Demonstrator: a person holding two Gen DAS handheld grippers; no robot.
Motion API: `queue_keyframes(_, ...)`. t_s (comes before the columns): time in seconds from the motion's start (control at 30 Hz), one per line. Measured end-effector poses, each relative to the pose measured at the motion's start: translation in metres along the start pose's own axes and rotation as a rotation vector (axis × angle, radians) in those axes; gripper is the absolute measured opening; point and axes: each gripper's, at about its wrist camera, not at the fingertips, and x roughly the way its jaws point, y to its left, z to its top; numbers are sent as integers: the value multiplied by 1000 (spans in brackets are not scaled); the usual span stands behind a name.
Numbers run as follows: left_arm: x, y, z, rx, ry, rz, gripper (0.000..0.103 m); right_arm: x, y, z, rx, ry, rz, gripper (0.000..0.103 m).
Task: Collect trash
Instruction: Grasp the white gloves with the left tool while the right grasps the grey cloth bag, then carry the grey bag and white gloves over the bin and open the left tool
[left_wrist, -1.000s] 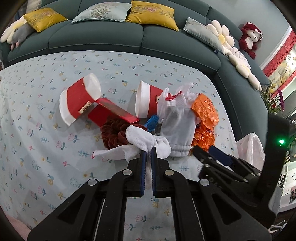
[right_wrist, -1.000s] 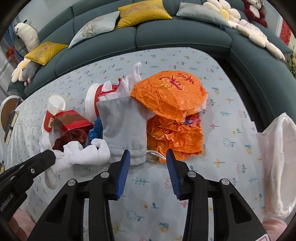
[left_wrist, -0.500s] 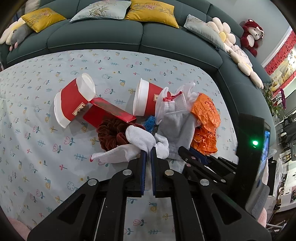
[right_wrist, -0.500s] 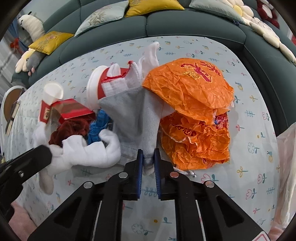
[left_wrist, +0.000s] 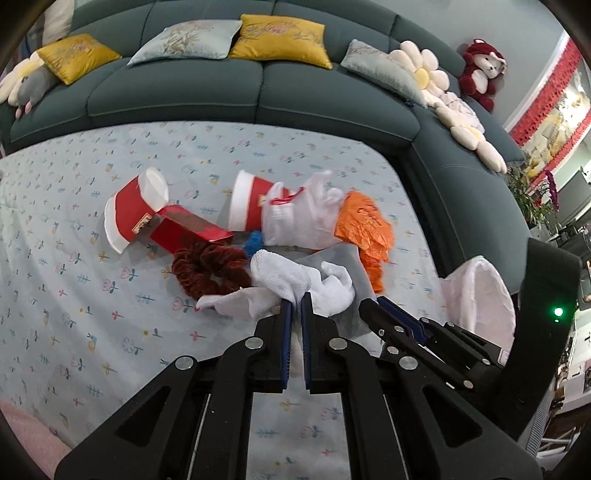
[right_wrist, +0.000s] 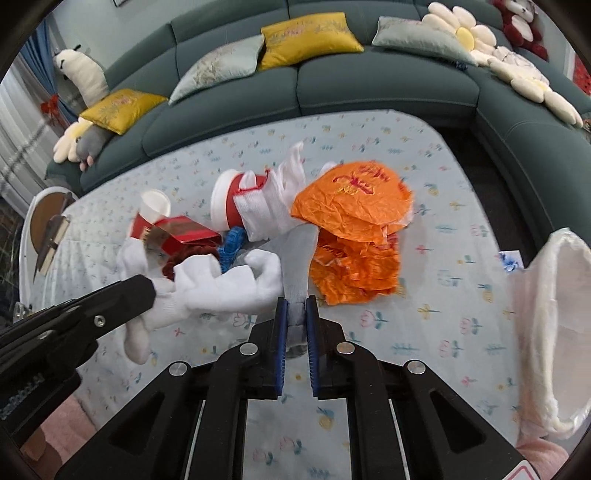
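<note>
The left tool (left_wrist: 295, 308) is clamped on a white glove (left_wrist: 288, 280) while the right tool (right_wrist: 295, 314) pinches a grey sock (right_wrist: 297, 266). Both lie amid cups, a box and orange paper (right_wrist: 354, 225) on the flowered bench (left_wrist: 74, 295), a white bag (right_wrist: 550, 332) just right.

Blue item (left_wrist: 254, 242) mostly buried under white glove (left_wrist: 284, 277) & red box (left_wrist: 188, 229); white bag (right_wrist: 554, 332) cut off at 3 o'clock edge.

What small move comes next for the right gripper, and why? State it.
Probably lift and swing right toward the white bag. The right gripper is shut on the grey sock, whose far end lies under the orange plastic bag; the left gripper pins the white sock.
</note>
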Motion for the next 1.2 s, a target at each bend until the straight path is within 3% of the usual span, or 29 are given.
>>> queue_keyframes(0.57,-34,-104,-29,159,-42,-39,5,-100,-81,-28,90,-139,-67,10)
queue_keyframes(1.2,-15,-229,-52,358,-16,-101,5,-161,-212,-74,296,-215,-187,10)
